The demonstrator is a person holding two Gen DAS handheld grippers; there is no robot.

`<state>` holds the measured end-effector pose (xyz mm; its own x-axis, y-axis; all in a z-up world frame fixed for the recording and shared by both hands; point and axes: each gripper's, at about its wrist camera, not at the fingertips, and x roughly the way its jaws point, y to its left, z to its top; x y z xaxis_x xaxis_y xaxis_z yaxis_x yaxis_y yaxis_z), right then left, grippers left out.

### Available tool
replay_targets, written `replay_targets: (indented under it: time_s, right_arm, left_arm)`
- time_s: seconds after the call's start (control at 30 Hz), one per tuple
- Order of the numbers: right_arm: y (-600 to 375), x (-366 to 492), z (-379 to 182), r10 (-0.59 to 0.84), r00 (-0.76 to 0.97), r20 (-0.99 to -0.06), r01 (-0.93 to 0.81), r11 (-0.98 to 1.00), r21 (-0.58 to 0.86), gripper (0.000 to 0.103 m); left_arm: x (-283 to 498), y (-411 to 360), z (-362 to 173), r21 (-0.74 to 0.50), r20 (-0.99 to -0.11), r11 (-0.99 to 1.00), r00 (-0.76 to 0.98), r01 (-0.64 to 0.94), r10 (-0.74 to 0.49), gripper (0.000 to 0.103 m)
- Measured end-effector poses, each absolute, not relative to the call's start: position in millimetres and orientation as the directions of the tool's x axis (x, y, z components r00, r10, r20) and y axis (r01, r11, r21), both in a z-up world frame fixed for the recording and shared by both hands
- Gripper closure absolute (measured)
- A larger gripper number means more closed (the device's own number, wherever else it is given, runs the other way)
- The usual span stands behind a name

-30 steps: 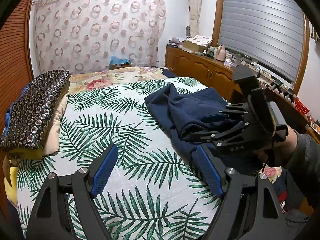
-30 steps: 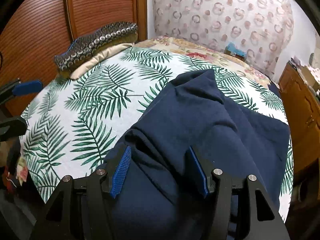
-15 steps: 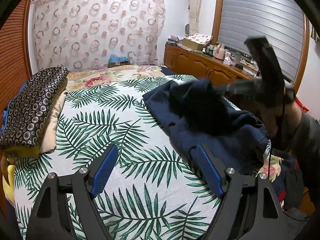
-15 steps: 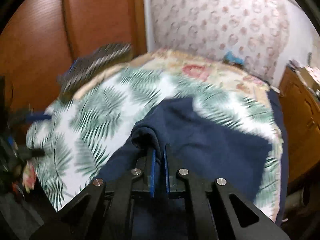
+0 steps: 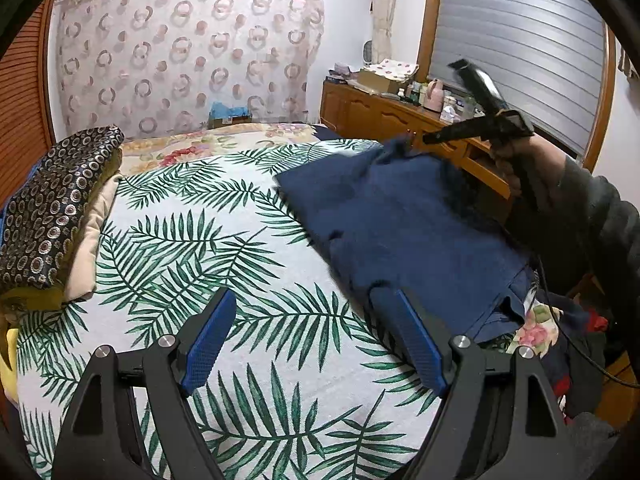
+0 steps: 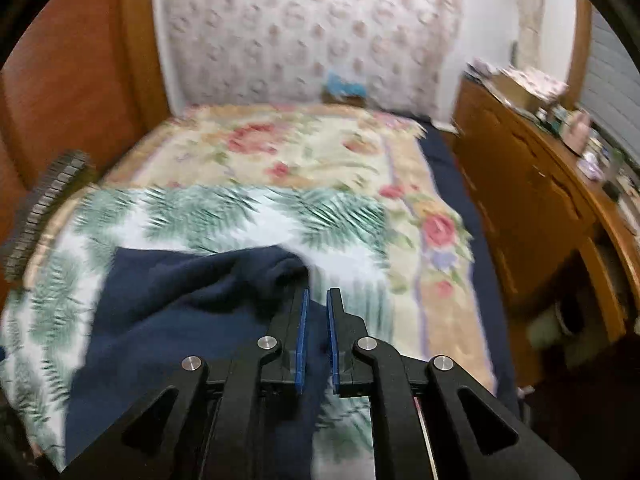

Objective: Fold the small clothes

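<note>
Spreading navy garment (image 5: 404,216) on bed (image 5: 224,264): right gripper (image 6: 316,300) pinching its edge, jaws easing apart; left gripper (image 5: 316,336) gaping, empty. Next, probably: flatten, start first fold.

palm-leaf bedsheet (image 5: 208,248) over bed, floral blanket (image 6: 304,148) at far end, stacked folded fabrics with ring-patterned cloth (image 5: 52,200) on top at left edge, circle-print curtain (image 5: 188,56) behind, wooden dresser (image 5: 384,114) cluttered with bottles and boxes, grey roller shutter (image 5: 520,40) above
</note>
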<state>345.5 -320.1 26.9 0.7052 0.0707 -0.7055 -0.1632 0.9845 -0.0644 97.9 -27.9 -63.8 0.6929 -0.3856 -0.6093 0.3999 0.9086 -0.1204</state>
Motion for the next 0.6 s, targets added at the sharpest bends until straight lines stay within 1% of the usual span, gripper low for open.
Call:
replay_targets:
  time_s: [0.03, 0.07, 0.13, 0.27, 0.3, 0.33, 0.37, 0.4, 0.43, 0.5, 0.53, 0.6]
  right_arm:
    - [-321.5, 349.8, 22.4, 0.053, 0.692, -0.720, -0.149, 0.986, -0.071, 0.067]
    - [-324.1, 350.8, 19.1, 0.045, 0.687, -0.725, -0.137, 0.988, -0.068, 0.065]
    - [-329.1, 343.1, 16.8, 0.059, 0.695, -0.716, -0.132, 0.990, -0.047, 0.065]
    - [-334.8, 300.6, 15.5, 0.135, 0.713, -0.687, -0.185, 0.983, 0.002, 0.064]
    - [-337.5, 286.2, 14.4, 0.152, 0.716, -0.682, -0.202, 0.979, 0.006, 0.062]
    - [-344.5, 272.5, 12.0, 0.167, 0.716, -0.677, -0.218, 0.976, 0.010, 0.056]
    - [-345.2, 255.5, 8.5, 0.185, 0.717, -0.672, -0.236, 0.972, 0.016, 0.052]
    - [-345.0, 236.6, 3.7, 0.199, 0.718, -0.667, -0.252, 0.968, 0.018, 0.048]
    - [-356.4, 221.4, 1.5, 0.204, 0.721, -0.662, -0.259, 0.966, 0.015, 0.048]
    - [-359.0, 188.7, -10.4, 0.211, 0.725, -0.655, -0.269, 0.963, 0.012, 0.048]
    - [-366.9, 174.8, -12.8, 0.225, 0.721, -0.655, -0.279, 0.960, 0.023, 0.048]
    - [-375.4, 152.8, -24.5, 0.248, 0.705, -0.665, -0.289, 0.956, 0.050, 0.048]
  left_arm:
    - [97.7, -29.6, -64.5, -0.118, -0.611, 0.908, 0.691, 0.402, -0.386, 0.022]
    - [97.7, -30.4, -65.3, -0.118, -0.613, 0.907, 0.689, 0.404, -0.387, 0.022]
    - [97.3, -32.7, -67.6, -0.122, -0.617, 0.904, 0.682, 0.410, -0.393, 0.022]
    - [93.8, -38.5, -74.5, -0.135, -0.629, 0.897, 0.663, 0.420, -0.405, 0.022]
    - [92.2, -40.8, -76.2, -0.139, -0.632, 0.894, 0.657, 0.426, -0.411, 0.022]
    - [89.2, -45.0, -78.6, -0.144, -0.636, 0.887, 0.646, 0.439, -0.423, 0.022]
    - [87.0, -47.9, -79.8, -0.149, -0.638, 0.881, 0.637, 0.449, -0.433, 0.022]
    - [84.1, -52.4, -81.9, -0.156, -0.642, 0.870, 0.621, 0.468, -0.449, 0.025]
    - [81.3, -57.1, -84.1, -0.165, -0.645, 0.859, 0.606, 0.485, -0.466, 0.028]
    - [76.7, -65.3, -87.8, -0.173, -0.655, 0.839, 0.576, 0.516, -0.489, 0.039]
    - [74.1, -71.1, -91.0, -0.171, -0.664, 0.829, 0.560, 0.532, -0.496, 0.041]
    - [70.8, -80.0, -96.5, -0.167, -0.679, 0.815, 0.534, 0.555, -0.503, 0.054]
